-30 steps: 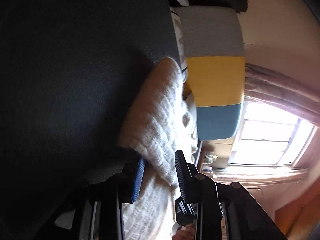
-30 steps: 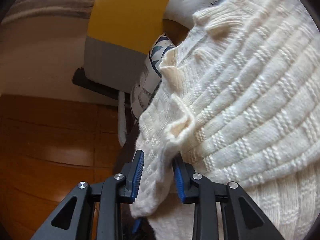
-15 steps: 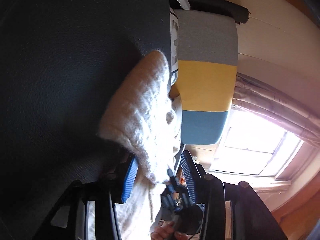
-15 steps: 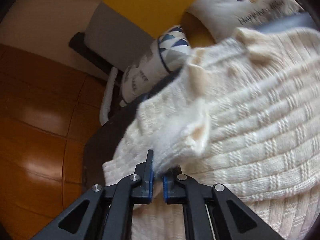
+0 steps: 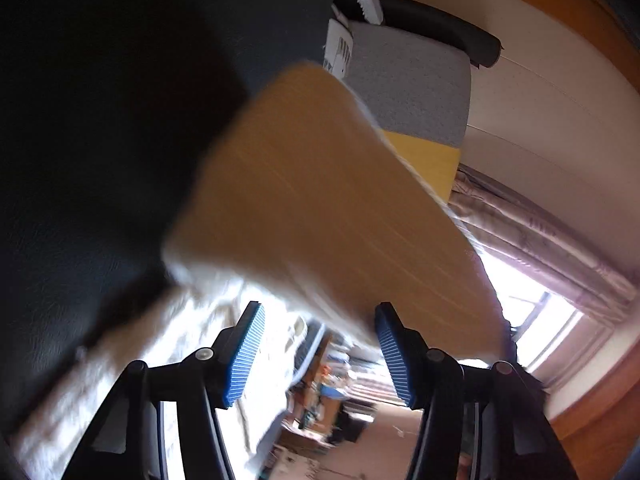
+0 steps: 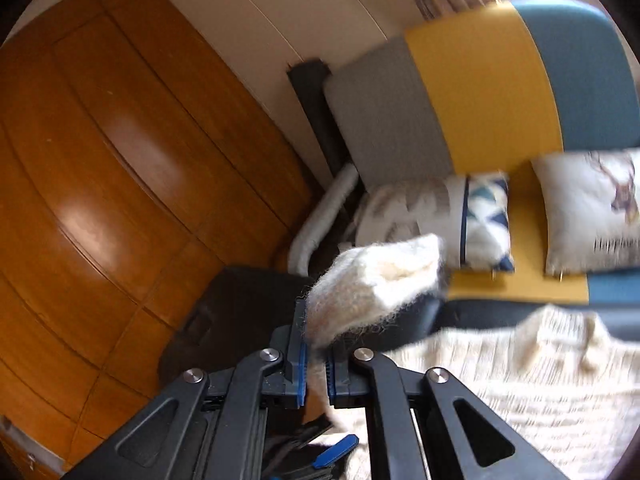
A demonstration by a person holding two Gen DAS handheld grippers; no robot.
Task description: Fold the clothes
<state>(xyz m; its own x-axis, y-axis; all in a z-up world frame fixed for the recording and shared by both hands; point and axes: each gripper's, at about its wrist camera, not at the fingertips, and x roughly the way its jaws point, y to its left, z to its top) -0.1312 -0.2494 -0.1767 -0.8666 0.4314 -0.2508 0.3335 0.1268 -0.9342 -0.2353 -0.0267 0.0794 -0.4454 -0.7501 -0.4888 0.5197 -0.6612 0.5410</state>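
Note:
The garment is a cream cable-knit sweater. In the right wrist view my right gripper (image 6: 316, 354) is shut on a corner of the sweater (image 6: 372, 280), which stands up between the blue pads; the rest of the sweater (image 6: 520, 364) lies spread at lower right. In the left wrist view my left gripper (image 5: 316, 354) is open with blue pads apart. A blurred flap of the sweater (image 5: 320, 208), lit orange, hangs just beyond the fingertips, and more knit (image 5: 120, 360) lies at lower left. Nothing is held between its pads.
A dark surface (image 5: 100, 120) fills the left of the left wrist view. A grey, yellow and blue sofa (image 6: 480, 92) carries two patterned cushions (image 6: 440, 216). A wooden wardrobe (image 6: 120, 160) stands left. A window (image 5: 552, 320) glows right.
My right gripper closed on the sweater's corner and lifted it up and away from the spread knit. My left gripper stays open while the sweater flap swings up in front of it, blurred.

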